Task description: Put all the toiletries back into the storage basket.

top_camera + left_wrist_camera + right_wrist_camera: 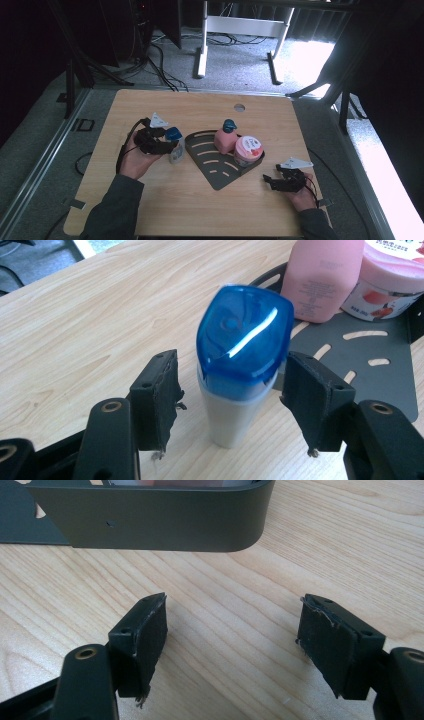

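Blue-capped and white-bodied, the bottle stands upright on the bare wood of the table, just left of the dark metal rack and not yet on it. My left gripper brackets it: the jaws stand apart on either side of the bottle, and in the left gripper view I see a gap at the left pad, while the right pad sits close to the cap; I judge nothing is clamped. Moving rightwards, the rack already carries a pink bottle with a teal cap and, touching it on the right, a round jar with a pink-and-white lid. I judge two items placed and the blue-capped bottle outstanding, unless it has been set here on purpose; I cannot tell which. The slotted front part of the rack is free. Its raised edge lies between bottle and floor plate, and the pink bottle stands near the likely path. Further right, my right gripper rests on the table beside the rack corner, jaws wide, holding nothing
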A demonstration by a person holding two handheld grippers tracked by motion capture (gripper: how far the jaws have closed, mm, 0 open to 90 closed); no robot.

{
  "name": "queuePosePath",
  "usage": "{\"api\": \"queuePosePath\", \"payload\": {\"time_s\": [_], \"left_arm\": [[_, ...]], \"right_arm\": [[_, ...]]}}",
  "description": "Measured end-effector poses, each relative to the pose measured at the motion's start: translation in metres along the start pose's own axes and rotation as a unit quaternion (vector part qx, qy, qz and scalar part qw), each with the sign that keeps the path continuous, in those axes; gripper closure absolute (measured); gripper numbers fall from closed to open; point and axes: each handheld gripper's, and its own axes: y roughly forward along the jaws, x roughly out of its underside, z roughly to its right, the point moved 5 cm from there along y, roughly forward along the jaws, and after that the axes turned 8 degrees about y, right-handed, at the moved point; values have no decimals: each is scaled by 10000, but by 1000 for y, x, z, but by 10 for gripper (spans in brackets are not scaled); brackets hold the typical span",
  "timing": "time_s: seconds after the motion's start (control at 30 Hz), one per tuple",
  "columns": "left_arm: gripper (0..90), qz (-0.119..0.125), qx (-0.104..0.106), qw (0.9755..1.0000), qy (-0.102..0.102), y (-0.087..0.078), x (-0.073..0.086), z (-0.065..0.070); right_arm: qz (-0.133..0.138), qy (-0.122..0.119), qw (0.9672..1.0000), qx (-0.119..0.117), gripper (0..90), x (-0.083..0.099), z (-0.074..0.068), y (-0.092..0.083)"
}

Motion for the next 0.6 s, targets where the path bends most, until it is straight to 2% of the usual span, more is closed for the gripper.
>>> {"api": "queuePosePath", "payload": {"time_s": [0.17,0.6], "left_arm": [[402,-126,104,9998,70,6,-3,0],[383,-423,157,9988,176,19,-14,-4]], "right_arm": [[1,5,10000,4,274,0,0,0],[0,9,10000,4,274,0,0,0]]}}
